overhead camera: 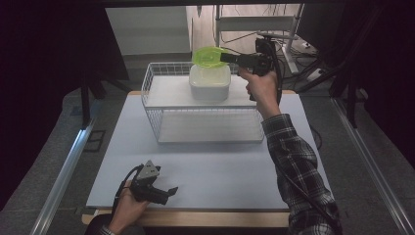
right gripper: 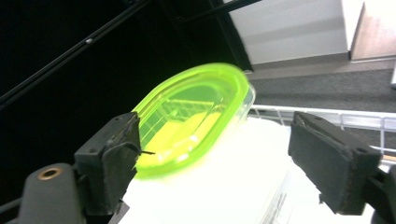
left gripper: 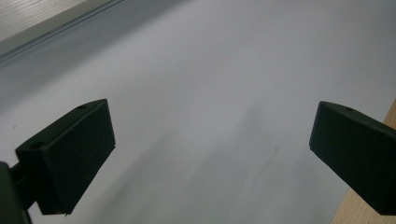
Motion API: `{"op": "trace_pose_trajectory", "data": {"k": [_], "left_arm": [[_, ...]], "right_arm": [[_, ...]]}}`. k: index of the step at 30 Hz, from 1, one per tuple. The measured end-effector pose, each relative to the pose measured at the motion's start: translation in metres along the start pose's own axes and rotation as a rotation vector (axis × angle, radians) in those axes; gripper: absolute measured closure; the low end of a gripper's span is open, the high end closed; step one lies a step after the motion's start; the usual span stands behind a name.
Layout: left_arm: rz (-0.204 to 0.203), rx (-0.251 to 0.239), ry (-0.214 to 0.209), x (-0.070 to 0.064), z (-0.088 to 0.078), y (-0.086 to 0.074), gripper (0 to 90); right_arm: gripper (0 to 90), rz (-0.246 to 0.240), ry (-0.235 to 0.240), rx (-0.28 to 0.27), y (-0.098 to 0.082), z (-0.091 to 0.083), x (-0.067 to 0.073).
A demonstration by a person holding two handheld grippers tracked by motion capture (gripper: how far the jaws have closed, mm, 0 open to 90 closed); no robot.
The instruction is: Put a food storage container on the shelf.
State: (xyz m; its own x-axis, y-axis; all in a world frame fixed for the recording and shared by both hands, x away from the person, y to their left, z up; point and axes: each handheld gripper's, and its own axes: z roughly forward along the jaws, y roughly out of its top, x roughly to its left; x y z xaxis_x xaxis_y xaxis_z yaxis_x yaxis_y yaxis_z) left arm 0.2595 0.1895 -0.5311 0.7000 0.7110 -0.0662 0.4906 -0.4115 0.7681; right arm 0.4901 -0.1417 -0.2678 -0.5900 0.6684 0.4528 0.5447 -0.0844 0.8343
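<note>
Looking from the high view, I saw the right gripper (overhead camera: 226, 58) held above the wire basket (overhead camera: 152, 103), its tip at the green lid (overhead camera: 208, 56), which sat tilted over the white container (overhead camera: 210, 82) on the basket's upper shelf, probably to be set on it. The left gripper (overhead camera: 165, 192) rested low on the table (overhead camera: 220, 171), idle.

Its own view showed the jaws wide apart with nothing between, and the bare table (left gripper: 210, 93).

From the right gripper view, the jaws stood apart; the left pad (right gripper: 122, 161) was at the green lid (right gripper: 191, 116), the other clear of it. Whether the lid rested fully on the container (right gripper: 224, 186) was hard to see, because glare washed it out.
</note>
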Motion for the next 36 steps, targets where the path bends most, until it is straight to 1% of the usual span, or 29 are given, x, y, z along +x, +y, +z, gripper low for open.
{"op": "trace_pose_trajectory", "data": {"k": [1,3,4,8,9,11,12,14,17,18,19,21,23,24,26,29,30,36], "left_arm": [[0.0,0.0,0.0,0.0,0.0,0.0,0.0],[0.001,0.0,0.001,0.0,0.0,0.0,0.0],[0.001,0.0,0.0,0.0,0.0,0.0,0.0],[0.002,-0.01,0.0,-0.001,0.0,0.0,0.0],[0.002,-0.01,0.0,-0.001,0.0,0.0,0.0],[0.002,-0.014,-0.001,-0.001,0.0,0.0,0.0],[0.002,-0.015,-0.002,-0.001,0.0,0.001,0.0],[0.001,-0.017,-0.002,-0.001,0.0,0.001,0.0],[0.002,-0.017,-0.002,-0.001,0.0,0.001,0.0],[0.002,-0.016,-0.003,-0.001,0.0,0.001,0.0],[0.003,-0.016,-0.002,-0.001,0.0,0.001,0.0],[0.004,-0.017,-0.001,-0.001,0.0,0.001,0.0],[0.008,-0.023,0.001,-0.002,0.0,0.001,0.0],[0.009,-0.025,0.002,-0.002,-0.001,0.001,0.0],[0.01,-0.026,0.002,-0.002,-0.001,0.001,0.0],[0.011,-0.025,0.003,-0.002,-0.001,0.001,0.0],[0.011,-0.025,0.002,-0.002,-0.001,0.001,0.0],[0.013,-0.023,0.002,-0.002,-0.001,0.001,0.1]], "right_arm": [[15.5,-0.017,0.018,0.007,-0.005,-0.003,0.0],[13.6,-0.043,0.027,0.02,-0.01,-0.005,0.0],[13.6,-0.043,0.027,0.02,-0.01,-0.005,0.0],[11.5,-0.1,0.03,0.041,-0.024,-0.014,0.0],[11.5,-0.1,0.03,0.041,-0.024,-0.014,0.0],[10.8,-0.111,0.034,0.044,-0.03,-0.017,0.001],[10.2,-0.124,0.04,0.047,-0.036,-0.021,0.001],[9.9,-0.124,0.043,0.05,-0.038,-0.022,0.001],[9.3,-0.138,0.049,0.058,-0.045,-0.026,0.0],[9.0,-0.158,0.049,0.066,-0.051,-0.028,0.0],[8.9,-0.166,0.049,0.068,-0.053,-0.029,0.0],[8.9,-0.168,0.049,0.073,-0.056,-0.03,0.0],[8.4,-0.188,0.054,0.08,-0.065,-0.033,0.0],[8.4,-0.188,0.054,0.08,-0.065,-0.033,0.0],[8.2,-0.198,0.054,0.09,-0.072,-0.035,0.0],[7.7,-0.232,0.046,0.102,-0.082,-0.038,-0.001],[7.7,-0.232,0.046,0.102,-0.082,-0.038,-0.001],[6.8,-0.256,0.056,0.117,-0.099,-0.042,-0.004]]}}
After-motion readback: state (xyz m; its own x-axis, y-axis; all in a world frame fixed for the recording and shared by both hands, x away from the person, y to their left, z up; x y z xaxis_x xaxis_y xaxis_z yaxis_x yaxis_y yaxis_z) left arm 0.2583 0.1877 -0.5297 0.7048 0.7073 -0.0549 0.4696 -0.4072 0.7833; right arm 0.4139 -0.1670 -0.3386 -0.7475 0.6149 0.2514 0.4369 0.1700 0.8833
